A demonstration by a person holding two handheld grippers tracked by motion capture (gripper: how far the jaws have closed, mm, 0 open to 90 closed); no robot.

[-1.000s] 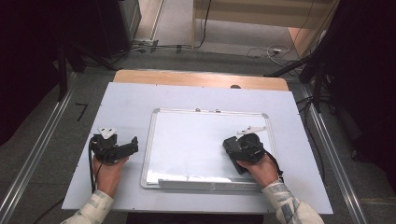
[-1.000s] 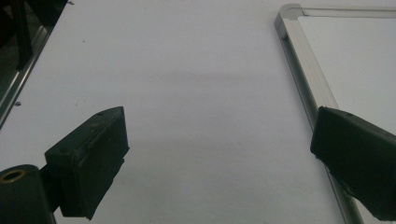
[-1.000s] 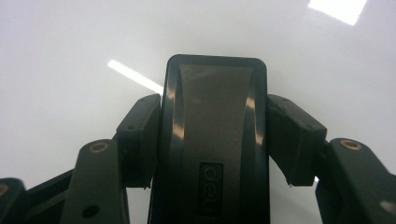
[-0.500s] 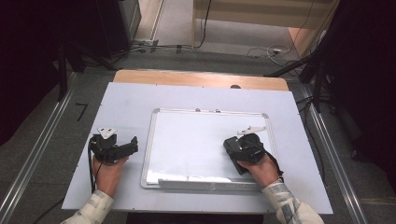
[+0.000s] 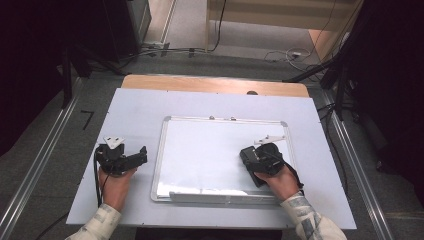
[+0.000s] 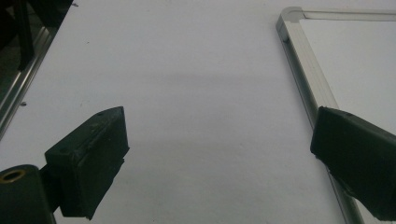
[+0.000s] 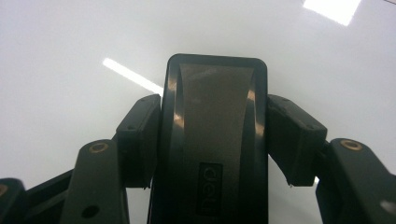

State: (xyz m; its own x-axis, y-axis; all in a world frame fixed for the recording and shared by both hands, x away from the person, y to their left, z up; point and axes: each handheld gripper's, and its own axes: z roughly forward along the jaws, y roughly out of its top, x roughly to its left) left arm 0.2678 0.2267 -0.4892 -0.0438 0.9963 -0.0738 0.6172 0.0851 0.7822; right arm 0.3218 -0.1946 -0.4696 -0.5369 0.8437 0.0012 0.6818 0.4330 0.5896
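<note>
A white whiteboard [image 5: 210, 145] with a silver frame [image 6: 303, 65] lies flat in the middle of the table. My right gripper [image 5: 251, 157] rests over its right part, shut on a black board eraser [image 7: 215, 107] that lies against the white surface [image 7: 70, 51]; both pads press on the eraser's long sides. My left gripper [image 5: 122, 154] sits on the table left of the whiteboard with its jaws wide open and nothing between them. In the left gripper view [image 6: 219, 140], the right fingertip [image 6: 355, 149] hangs over the whiteboard's left frame.
The pale table sheet [image 5: 140, 115] reaches a wooden strip [image 5: 200, 84] at the back. A pen tray [image 5: 210, 196] runs along the whiteboard's near edge. Metal rails [image 5: 45, 160] flank the table, and cables lie on the floor behind it.
</note>
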